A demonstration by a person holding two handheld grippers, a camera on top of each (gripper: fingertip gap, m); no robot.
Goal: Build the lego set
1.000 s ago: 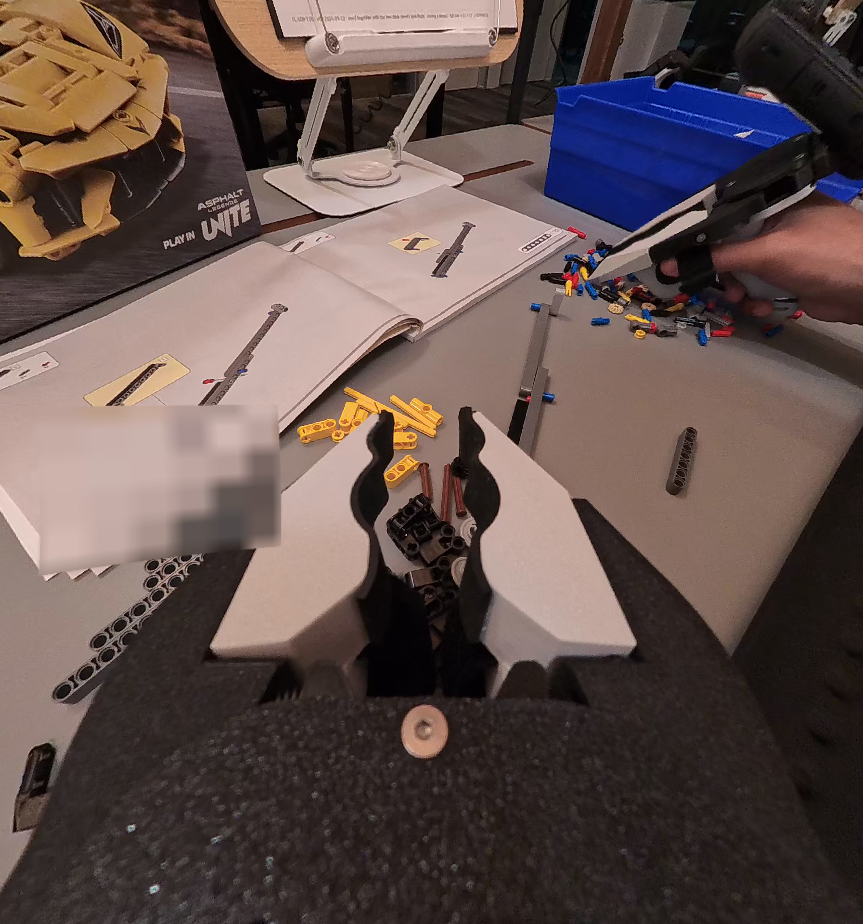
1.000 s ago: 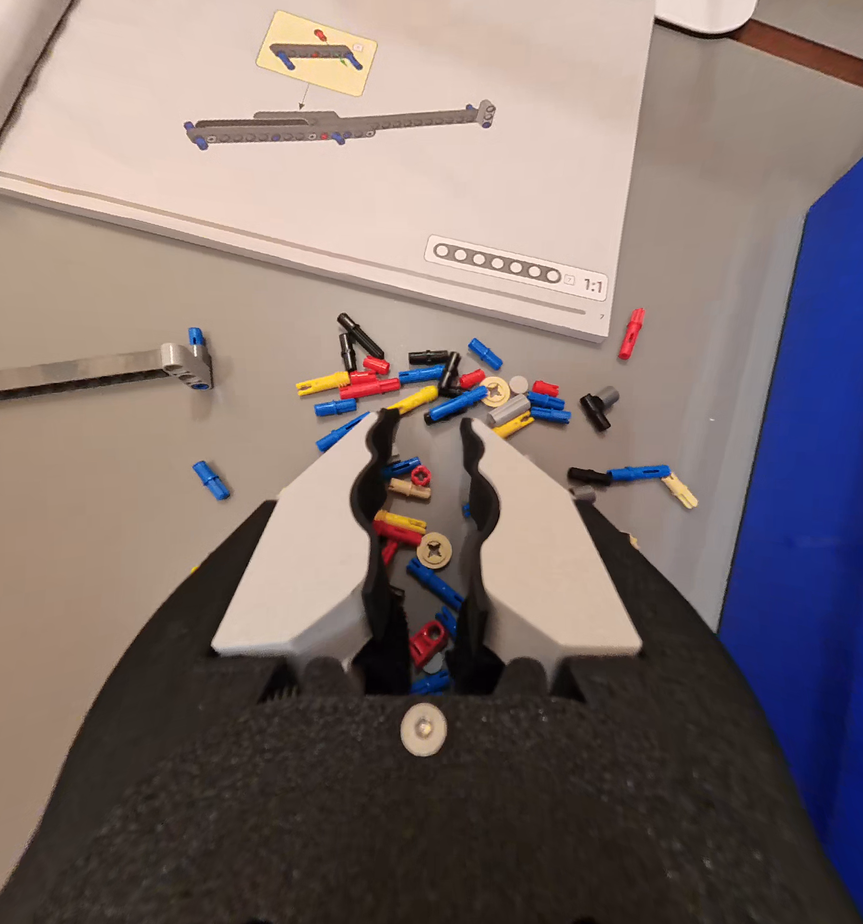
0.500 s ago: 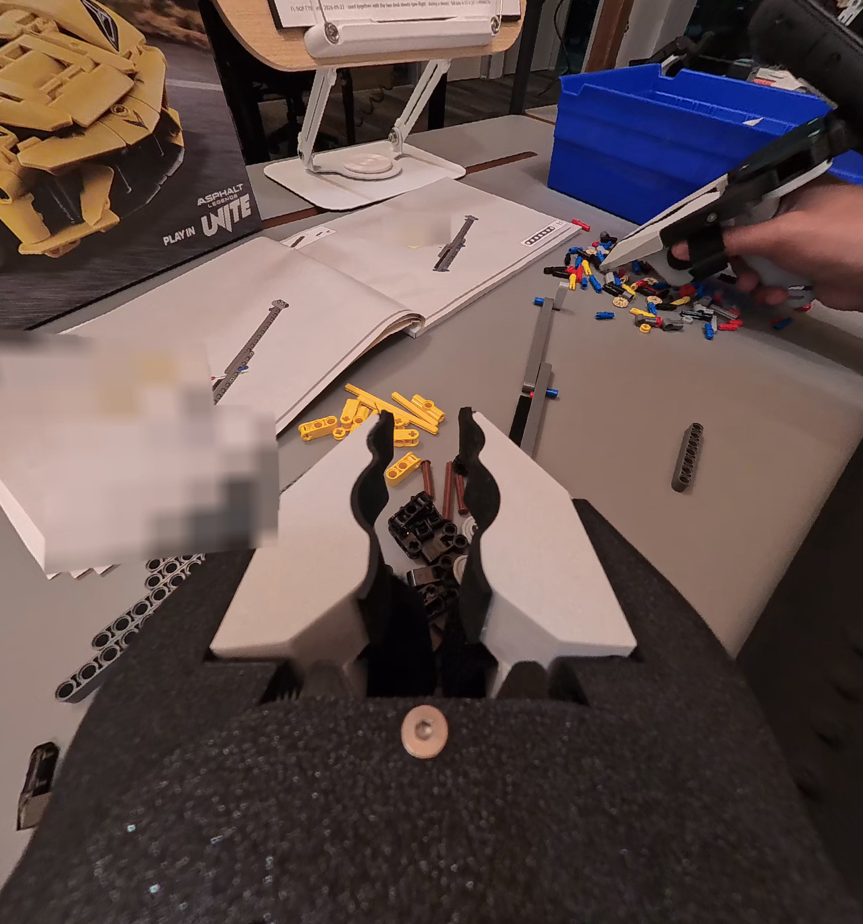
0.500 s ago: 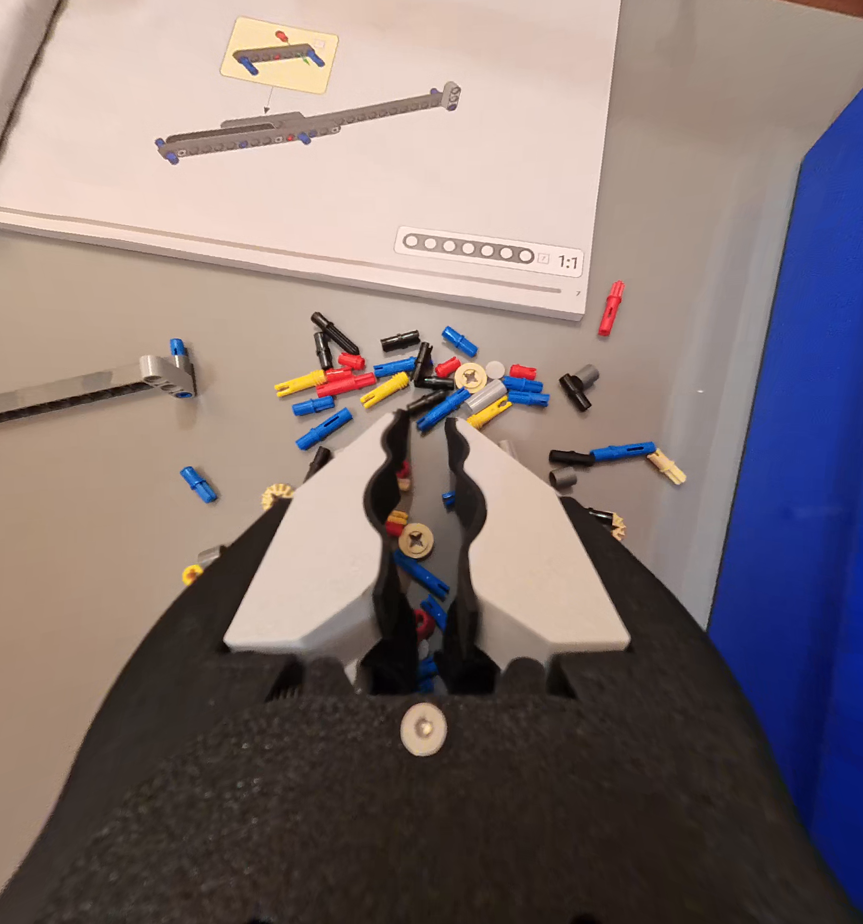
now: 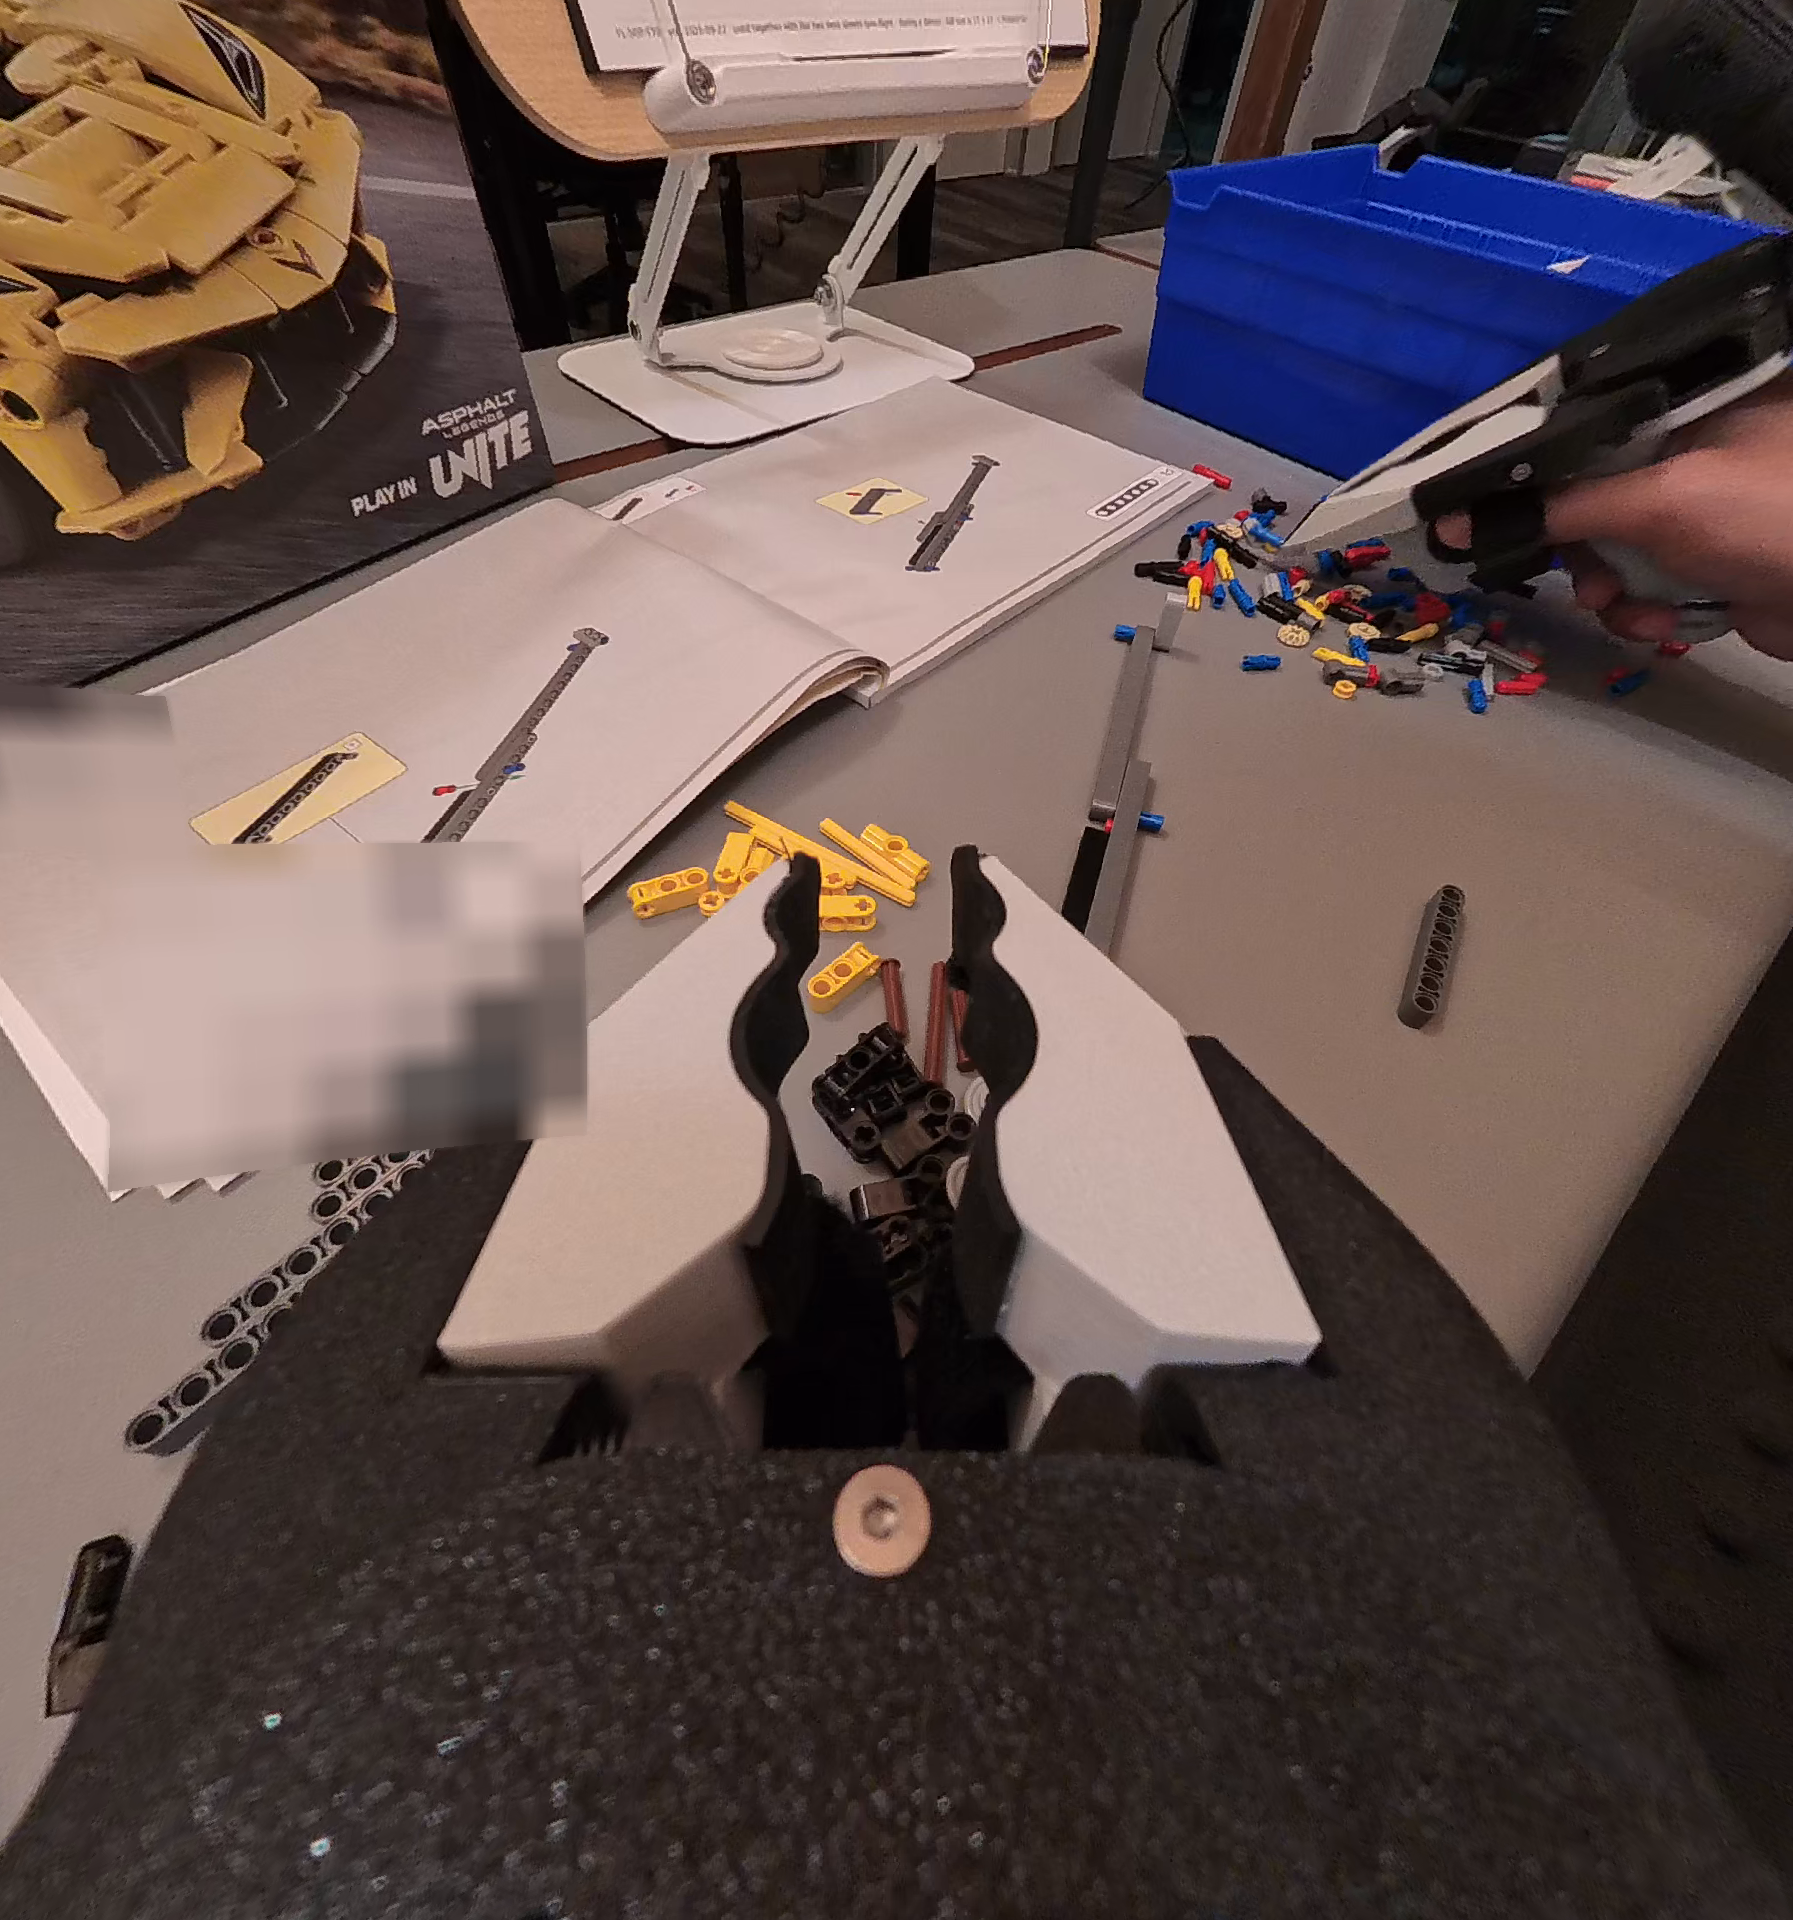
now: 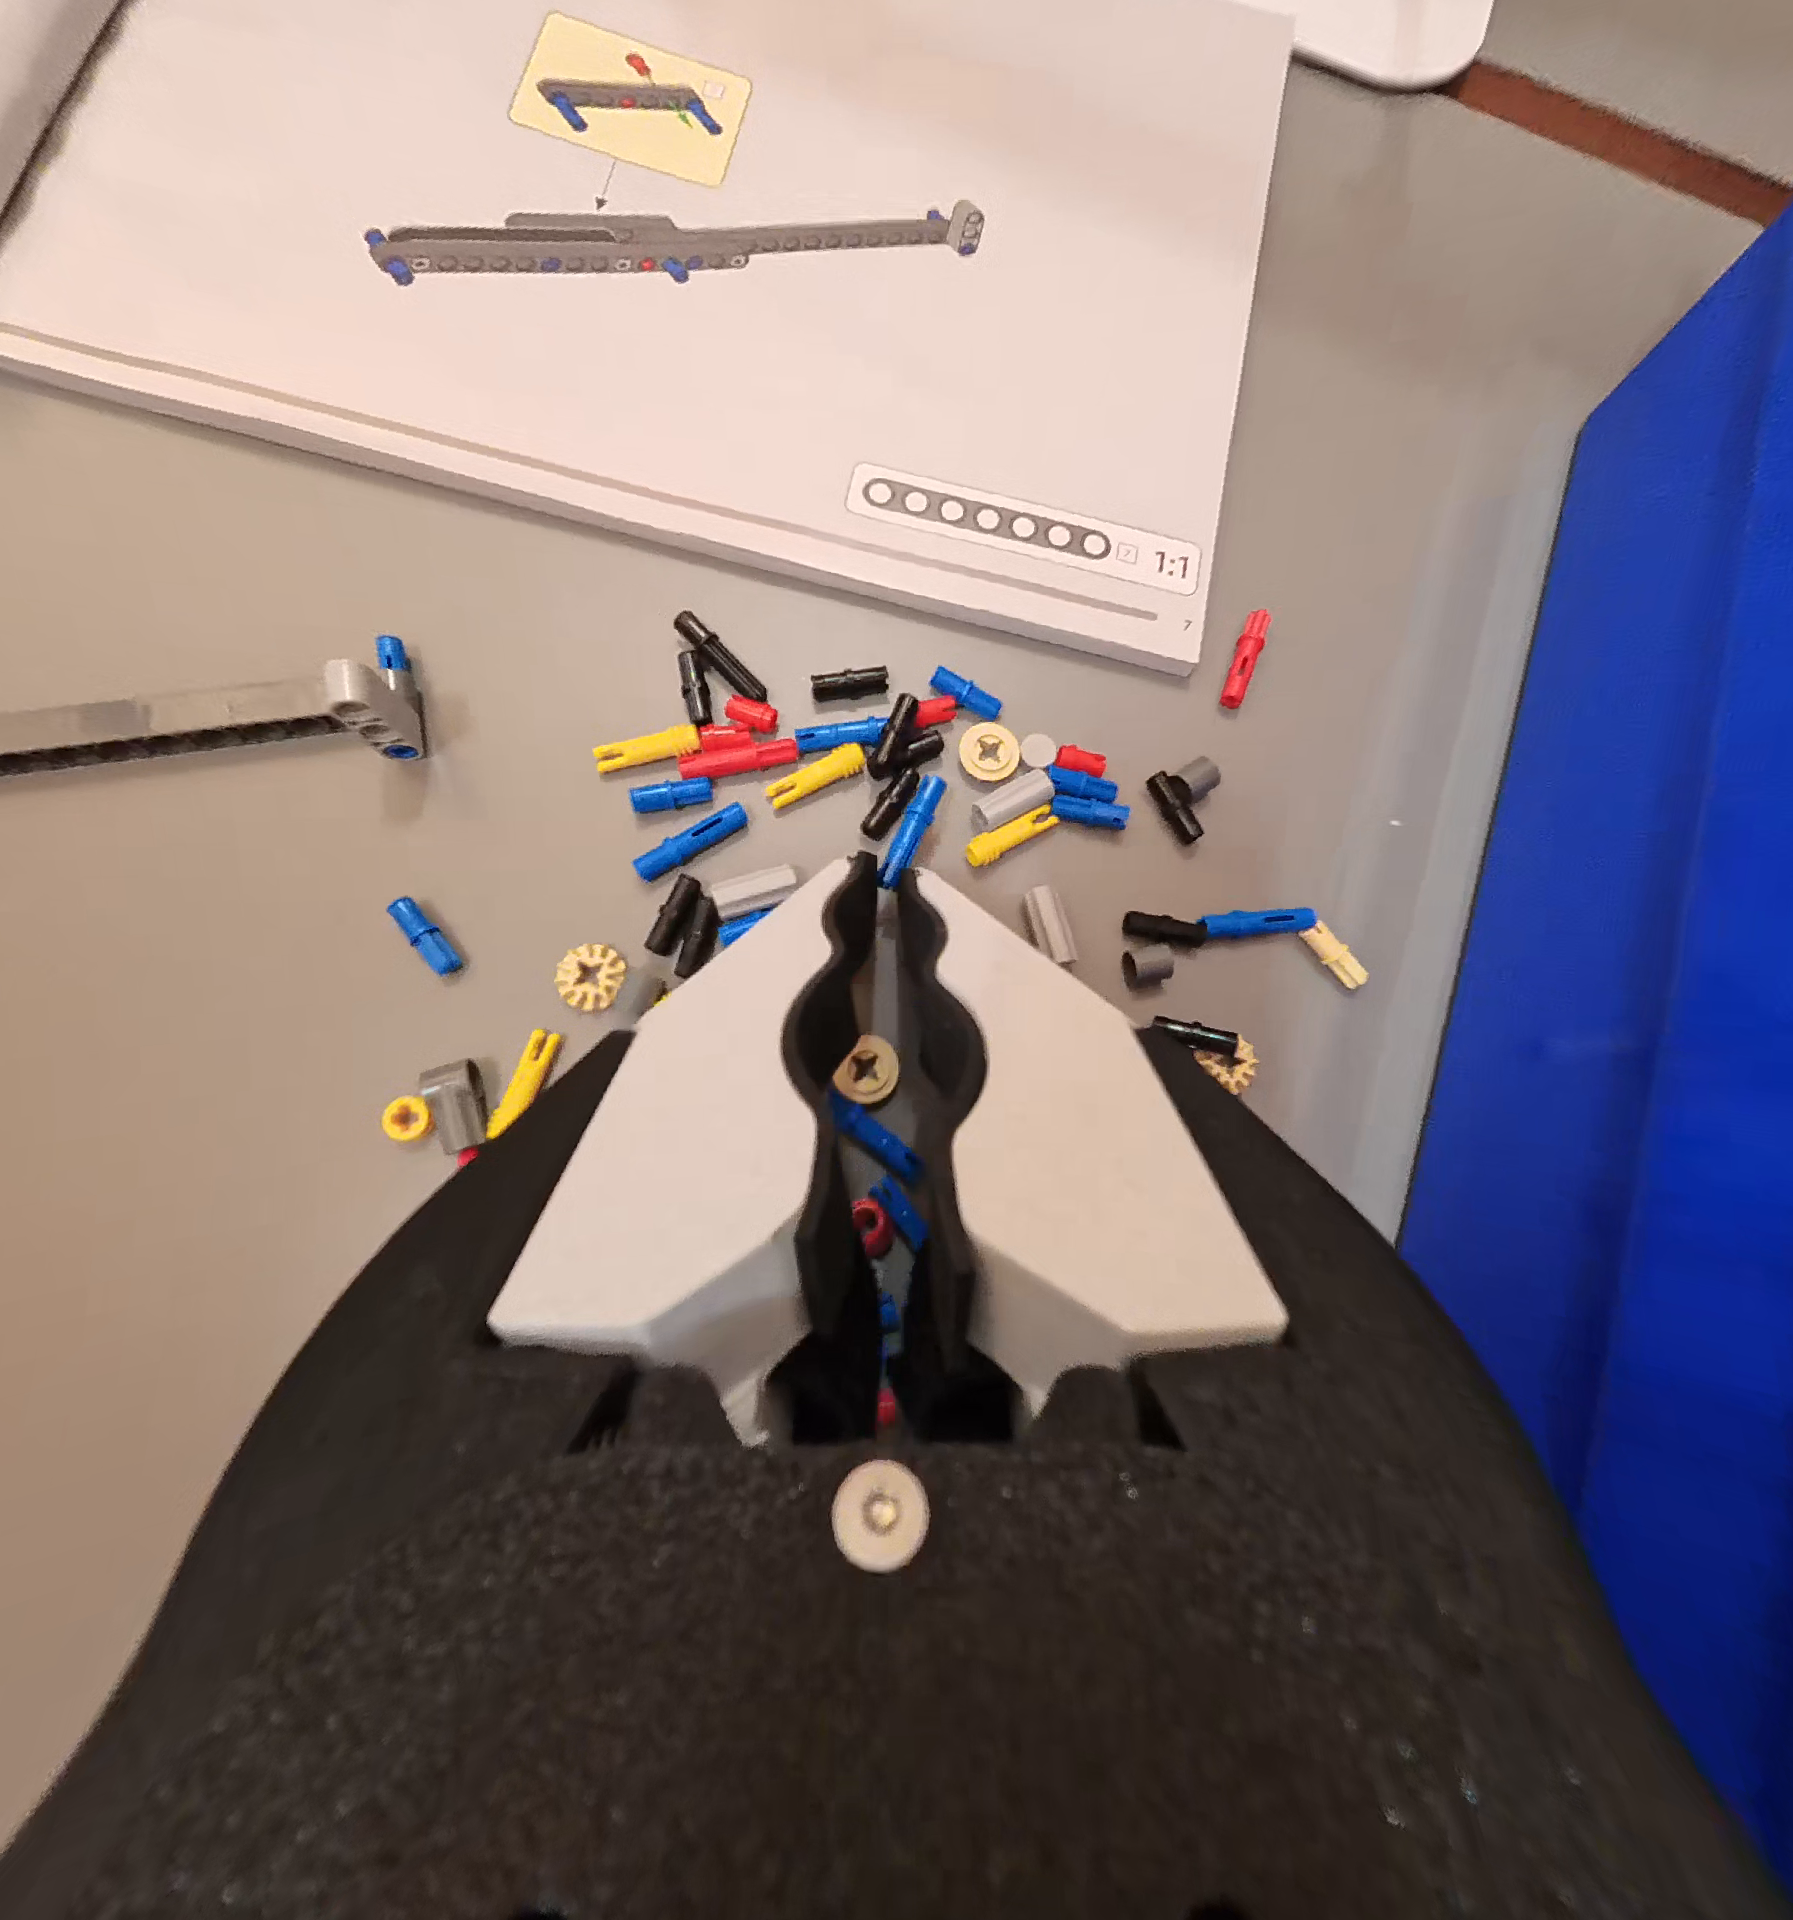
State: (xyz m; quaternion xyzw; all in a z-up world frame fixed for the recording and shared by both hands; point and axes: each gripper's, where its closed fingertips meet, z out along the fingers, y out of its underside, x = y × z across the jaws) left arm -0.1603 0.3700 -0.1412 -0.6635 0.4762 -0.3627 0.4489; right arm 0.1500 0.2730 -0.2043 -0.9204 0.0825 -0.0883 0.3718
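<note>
My right gripper (image 6: pixel 884 875) is shut on a blue pin (image 6: pixel 916 821) at the near edge of a pile of small coloured pins (image 6: pixel 830 764) on the grey table. It also shows in the left wrist view (image 5: pixel 1299 538), held by a hand over the same pile (image 5: pixel 1349 623). My left gripper (image 5: pixel 881 868) is open and empty above black connectors (image 5: pixel 887 1101) and brown axles (image 5: pixel 933 1018), next to yellow parts (image 5: pixel 819 873). The long grey beam assembly (image 5: pixel 1120 748) lies between the two piles and shows in the right wrist view (image 6: pixel 175 717).
An open instruction booklet (image 5: pixel 663 644) lies at the back left. A blue bin (image 5: pixel 1391 301) stands at the right, close beside the pin pile (image 6: pixel 1702 727). A short grey beam (image 5: pixel 1432 956) lies near the table edge. Black beams (image 5: pixel 279 1288) lie left, the set box (image 5: pixel 144 312) and a white stand (image 5: pixel 767 353) behind. The tips of one gripper are about 35 centimetres away from the tips of the other. The right gripper is farther from the short grey beam (image 5: pixel 1432 956), some 25 centimetres, than the left, some 15 centimetres.
My right gripper has closed from open onto a blue pin at the pile. My left gripper has stayed open and almost still.
</note>
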